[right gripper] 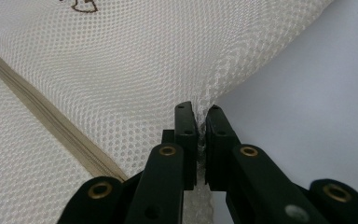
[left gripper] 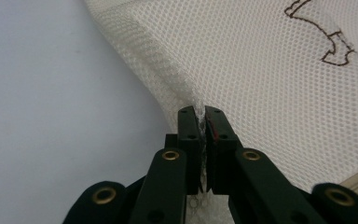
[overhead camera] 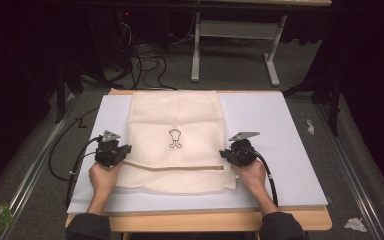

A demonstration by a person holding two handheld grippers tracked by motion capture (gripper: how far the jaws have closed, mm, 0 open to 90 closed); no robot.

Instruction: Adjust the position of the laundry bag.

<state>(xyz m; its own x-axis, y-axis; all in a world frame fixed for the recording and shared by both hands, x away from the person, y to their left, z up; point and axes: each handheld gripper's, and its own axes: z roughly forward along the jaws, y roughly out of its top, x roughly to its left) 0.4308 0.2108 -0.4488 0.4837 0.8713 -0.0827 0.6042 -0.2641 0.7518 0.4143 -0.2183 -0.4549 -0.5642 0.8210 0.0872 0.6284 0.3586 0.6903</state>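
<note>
A cream mesh bag [overhead camera: 175, 140] lies flat on the white board [overhead camera: 280, 130], with a small dark emblem [overhead camera: 175, 138] in its middle and a beige zipper [overhead camera: 180, 168] across its near part. My left gripper [overhead camera: 125, 152] is shut on the bag's left edge; the mesh [left gripper: 242, 60] is pinched between its jaws [left gripper: 201, 116]. My right gripper [overhead camera: 224, 156] is shut on the bag's right edge, mesh [right gripper: 144, 70] bunched between its jaws [right gripper: 200, 114]. The zipper [right gripper: 51, 121] runs to the left of the right jaws.
The white board rests on a wooden table [overhead camera: 205, 220]. Cables [overhead camera: 65, 150] trail off the left side. A metal table frame [overhead camera: 235, 45] and wires stand on the floor beyond. Scraps [overhead camera: 355, 224] lie on the floor at right.
</note>
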